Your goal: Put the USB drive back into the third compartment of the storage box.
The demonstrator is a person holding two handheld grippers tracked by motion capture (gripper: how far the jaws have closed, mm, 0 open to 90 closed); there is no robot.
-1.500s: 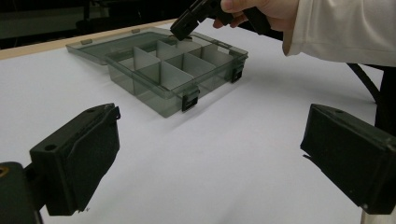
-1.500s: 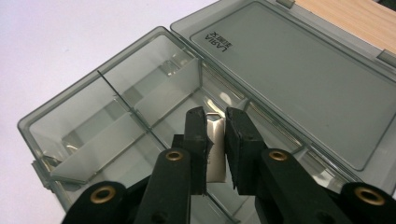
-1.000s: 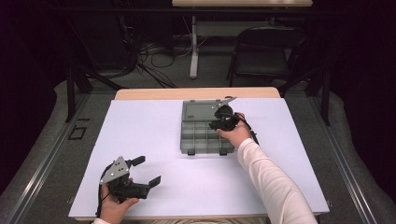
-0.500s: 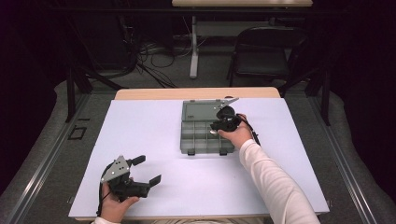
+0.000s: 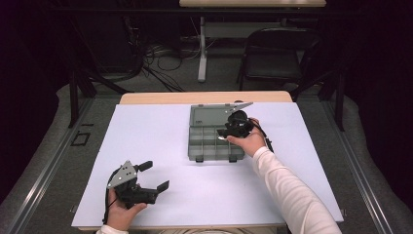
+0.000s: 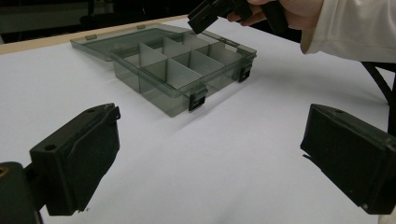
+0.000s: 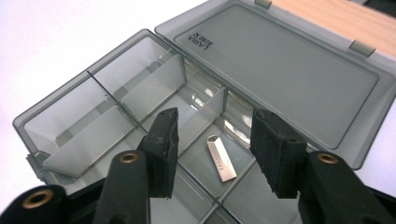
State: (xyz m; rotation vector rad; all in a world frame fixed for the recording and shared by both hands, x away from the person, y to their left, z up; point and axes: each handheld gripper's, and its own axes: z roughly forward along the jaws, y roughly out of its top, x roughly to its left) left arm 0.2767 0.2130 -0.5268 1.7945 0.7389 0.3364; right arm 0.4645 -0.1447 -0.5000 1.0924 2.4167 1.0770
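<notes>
A smoky clear organiser box lies open on the white table, its lid laid flat behind it. A small silver USB stick lies in one of its compartments. My right gripper hovers open over the box's right side, its jaws straddling the stick from above without touching it. My left gripper rests open near the table's front left, with nothing between its jaws; the box and the other hand lie ahead of it.
The white sheet covers the table, with a wooden strip at the far edge. A black folding chair and cables stand on the floor beyond.
The right gripper has shifted slightly over the box. The left gripper has stayed in place.
</notes>
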